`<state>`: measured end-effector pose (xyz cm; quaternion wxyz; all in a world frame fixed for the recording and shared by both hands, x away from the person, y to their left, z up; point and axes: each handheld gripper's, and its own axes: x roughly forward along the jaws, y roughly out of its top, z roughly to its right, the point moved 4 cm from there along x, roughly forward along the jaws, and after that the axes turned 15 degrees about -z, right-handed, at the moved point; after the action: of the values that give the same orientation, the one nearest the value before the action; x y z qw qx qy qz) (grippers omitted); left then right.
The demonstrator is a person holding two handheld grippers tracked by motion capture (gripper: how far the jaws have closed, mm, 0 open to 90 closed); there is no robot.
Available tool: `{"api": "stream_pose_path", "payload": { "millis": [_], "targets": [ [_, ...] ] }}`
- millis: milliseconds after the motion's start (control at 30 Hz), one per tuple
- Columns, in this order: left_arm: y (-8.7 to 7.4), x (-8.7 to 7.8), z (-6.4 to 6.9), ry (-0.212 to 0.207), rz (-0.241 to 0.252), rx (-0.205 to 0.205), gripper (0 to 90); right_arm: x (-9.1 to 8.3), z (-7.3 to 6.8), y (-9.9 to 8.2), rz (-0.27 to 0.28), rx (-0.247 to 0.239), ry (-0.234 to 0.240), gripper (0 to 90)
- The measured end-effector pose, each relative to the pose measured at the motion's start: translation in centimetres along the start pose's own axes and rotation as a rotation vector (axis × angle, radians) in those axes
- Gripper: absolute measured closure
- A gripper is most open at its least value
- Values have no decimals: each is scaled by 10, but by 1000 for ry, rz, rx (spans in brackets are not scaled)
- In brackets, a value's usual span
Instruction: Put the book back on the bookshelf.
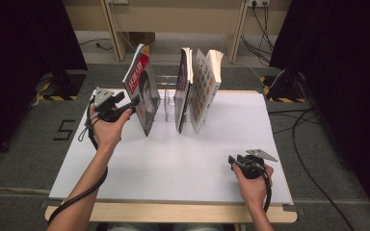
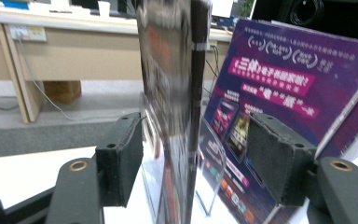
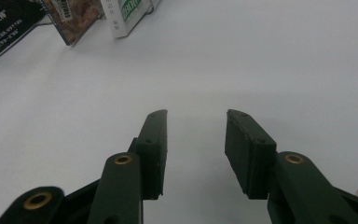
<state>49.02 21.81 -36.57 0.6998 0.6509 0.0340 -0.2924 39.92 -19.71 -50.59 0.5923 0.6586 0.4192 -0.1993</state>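
Black foam pads (image 2: 121, 158) of your left gripper (image 2: 193, 154) sit closest to the lens, spread wide either side of the glossy red-and-black magazine with a portrait cover (image 1: 142, 91). The magazine's edge stands between the pads, just beside the left one; whether it touches is hard to tell, and the right pad is clearly apart, so nothing is clamped.

Risk: the magazine leans in the clear acrylic book rack (image 1: 166, 98), tilted towards your left hand (image 1: 107, 127). With the pads off it, my guess is it can slide or topple onto the white tabletop (image 1: 173, 163). Pull the gripper back at an angle and a pad can snag the cover and drag it down.

Just beyond the right pad is the purple-covered book with white and pink lettering (image 2: 279, 88), near enough that a sideways swing would knock it. The clear rack divider (image 2: 209, 163) stands between the pads' line and that book; it is easy to miss and clip.

Further along the rack, past the purple one, stands a thick pale book with a grid-pattern cover (image 1: 206, 84), leaning the same way.

Your right gripper (image 3: 196, 149) rests low on the tabletop, well apart from the rack, pads parted and empty. Nothing blocks it.
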Motion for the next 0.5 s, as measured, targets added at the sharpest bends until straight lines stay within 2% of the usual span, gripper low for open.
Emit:
{"api": "stream_pose_path", "payload": {
  "millis": [133,267,500],
  "targets": [
    [-9,-7,-4,-14,-6,-13,354,-5,2,-3,8,7,-5,599],
    [-20,-15,-7,-17,-14,-6,352,-7,5,-6,4,13,-13,599],
    [-38,-26,-15,-1,-21,-5,350,-10,11,-10,7,19,-30,599]
  ]
}}
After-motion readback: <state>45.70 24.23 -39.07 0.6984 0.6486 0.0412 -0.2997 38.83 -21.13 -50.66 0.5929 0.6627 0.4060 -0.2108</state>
